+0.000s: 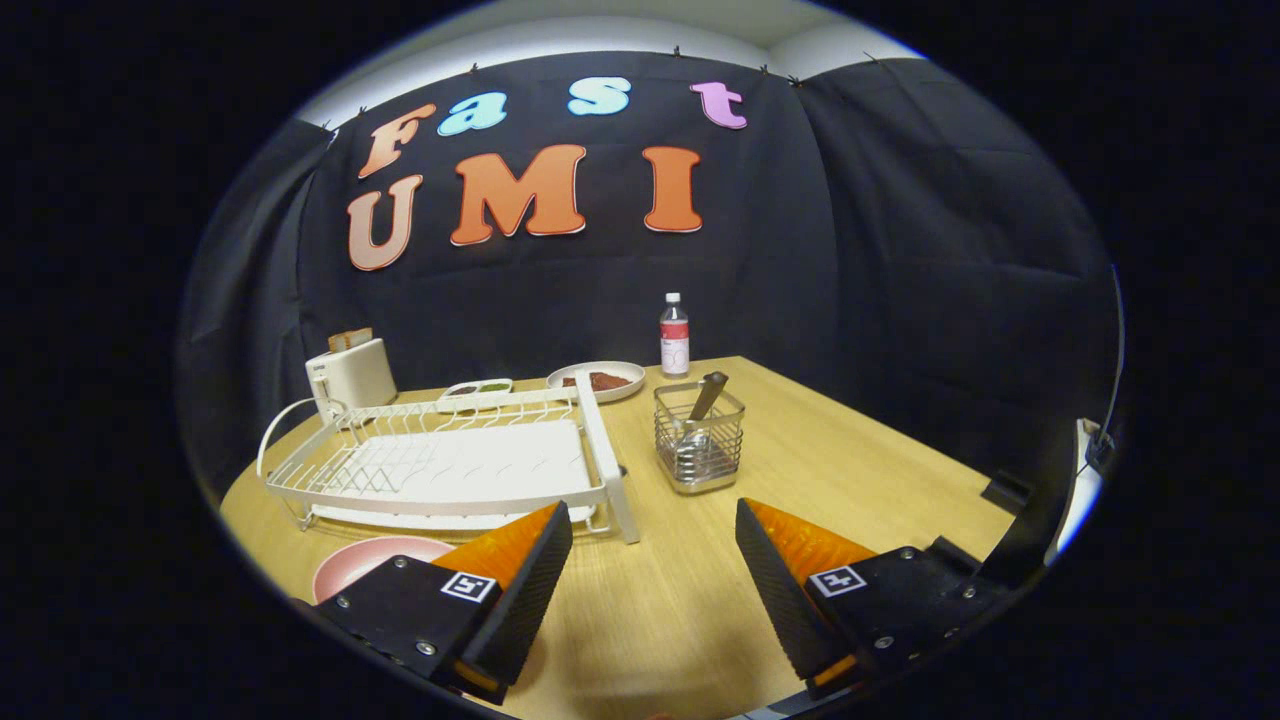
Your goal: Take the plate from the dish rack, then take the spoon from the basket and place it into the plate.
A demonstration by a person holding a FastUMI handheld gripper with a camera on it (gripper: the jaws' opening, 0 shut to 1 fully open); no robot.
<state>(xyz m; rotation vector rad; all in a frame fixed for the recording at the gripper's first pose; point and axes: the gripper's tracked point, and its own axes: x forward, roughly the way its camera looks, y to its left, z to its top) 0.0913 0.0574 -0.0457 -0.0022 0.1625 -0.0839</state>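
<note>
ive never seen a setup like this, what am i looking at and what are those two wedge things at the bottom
Those two wedges are the fingers of a hand-held claw. A person carries it, and the camera rides on it, looking forward along the fingers, which is why the picture bulges like a fisheye. The fingers stand apart and hold nothing.

Ahead is a wooden table in a booth. Beyond the left finger sits a white dish rack, with a pink plate on the table in front of it, beside that finger. Beyond the gap between the fingers stands a wire basket with a spoon sticking out. Farther back are a toaster, a small tray, a plate of food and a bottle.

So the plate looks already out of the rack; the spoon is still in the basket.
</note>
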